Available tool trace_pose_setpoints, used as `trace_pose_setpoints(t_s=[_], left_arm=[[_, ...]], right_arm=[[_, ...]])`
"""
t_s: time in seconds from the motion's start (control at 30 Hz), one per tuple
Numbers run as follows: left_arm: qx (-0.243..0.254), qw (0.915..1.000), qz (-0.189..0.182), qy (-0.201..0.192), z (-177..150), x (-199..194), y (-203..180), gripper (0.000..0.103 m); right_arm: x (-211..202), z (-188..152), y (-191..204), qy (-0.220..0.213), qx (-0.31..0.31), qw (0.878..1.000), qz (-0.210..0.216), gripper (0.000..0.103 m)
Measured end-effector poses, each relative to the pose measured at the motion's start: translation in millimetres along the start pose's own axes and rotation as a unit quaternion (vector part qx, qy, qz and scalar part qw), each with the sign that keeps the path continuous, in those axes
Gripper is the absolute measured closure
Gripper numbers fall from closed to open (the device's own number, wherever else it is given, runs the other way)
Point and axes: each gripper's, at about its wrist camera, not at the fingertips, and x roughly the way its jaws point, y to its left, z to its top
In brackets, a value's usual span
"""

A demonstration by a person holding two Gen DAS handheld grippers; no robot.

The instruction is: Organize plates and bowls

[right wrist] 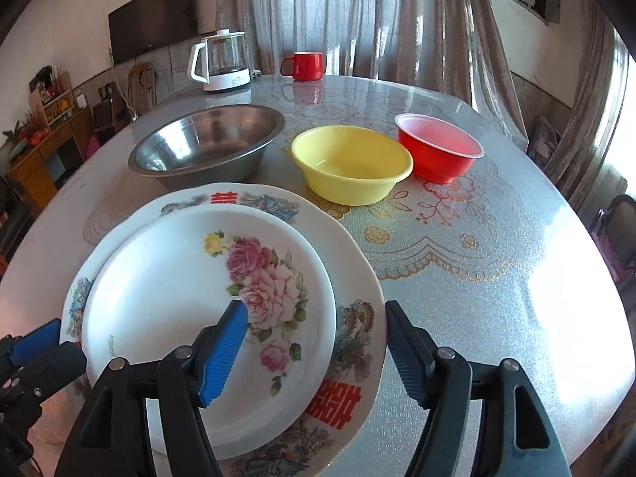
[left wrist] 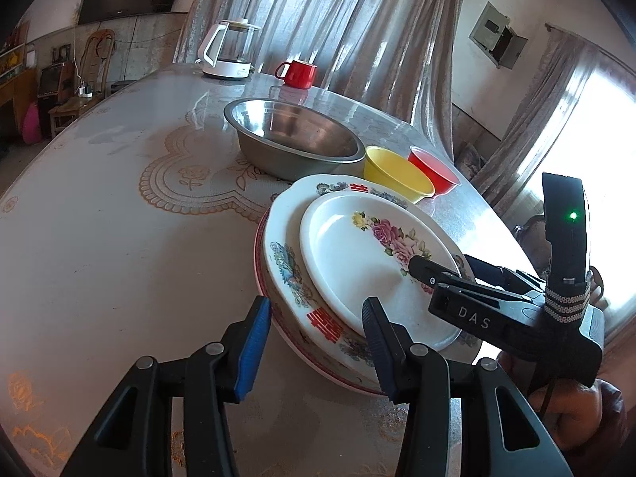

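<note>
Left gripper (left wrist: 316, 342) spread wide, straddling the near rim of the plate stack (left wrist: 286, 262) at 6 o'clock. Rose plate (right wrist: 175, 278) lies on top. Right gripper (right wrist: 314, 351) likewise parted, astride the stack's rim. Beyond, toward 12 o'clock: steel basin (right wrist: 206, 147), yellow bowl (right wrist: 351, 163), red bowl (right wrist: 439, 147).

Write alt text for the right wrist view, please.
The open right tool straddles the near rim of a rose-patterned plate stacked on a larger decorated plate. Beyond sit a steel basin, yellow bowl and red bowl.
</note>
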Motion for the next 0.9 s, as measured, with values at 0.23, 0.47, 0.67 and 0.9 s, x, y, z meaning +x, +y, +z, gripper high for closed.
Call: trace_pose_setpoints(t_s=[0.23,0.47,0.67,0.9], left_arm=[[0.000,1.0000,-0.001,-0.001,1.4,-1.1,0.1,0.055],[0.001,0.9999,0.011,-0.005,1.7,-4.3,0.4,0.055],[0.000,0.9998,0.020,-0.010,0.6,-9.6,2.1,0.054],[0.001,0.9994,0.031,-0.017,-1.7,-16.0,3.1,0.053]], right_arm=[[-0.2,-5.8,13.8,-0.001,-0.051,0.999,-0.010,0.019],[-4.3,-7.2,9.6,0.001,-0.042,0.999,0.006,0.019],[-10.1,-12.0,8.7,0.000,-0.036,0.999,0.013,0.019],[-15.6,-19.3,1.5,0.004,-0.021,1.000,0.019,0.020]])
